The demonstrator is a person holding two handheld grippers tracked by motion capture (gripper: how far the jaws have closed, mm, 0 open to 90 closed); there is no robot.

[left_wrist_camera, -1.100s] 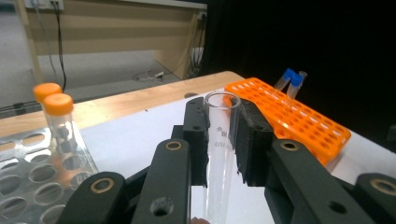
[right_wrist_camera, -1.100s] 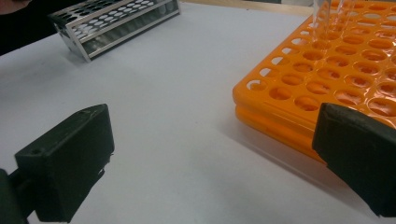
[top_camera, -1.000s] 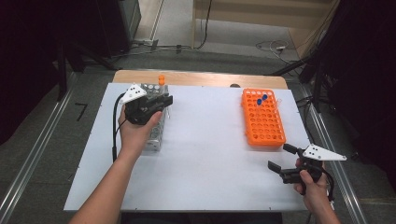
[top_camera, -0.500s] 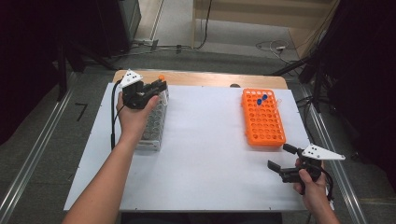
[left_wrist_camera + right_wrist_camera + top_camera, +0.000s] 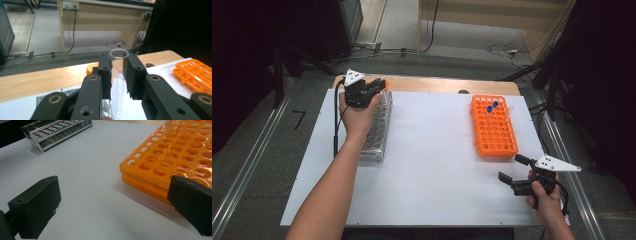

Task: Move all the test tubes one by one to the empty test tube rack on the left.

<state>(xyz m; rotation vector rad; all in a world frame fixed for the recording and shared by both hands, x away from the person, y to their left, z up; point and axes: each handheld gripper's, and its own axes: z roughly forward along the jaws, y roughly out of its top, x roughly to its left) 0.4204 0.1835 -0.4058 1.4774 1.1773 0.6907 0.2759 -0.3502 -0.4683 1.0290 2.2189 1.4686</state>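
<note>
Orange cap (image 5: 91, 69) just behind tube (image 5: 118, 75) in left tongs (image 5: 119, 66).

Faint graduation print on clear tube (image 5: 117, 82); not legible

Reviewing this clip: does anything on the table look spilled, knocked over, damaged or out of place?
Nothing stands out. The metal rack and orange rack both sit flat on the white mat. The left gripper holds an uncapped clear tube upright; the right gripper rests open near the orange rack.
</note>
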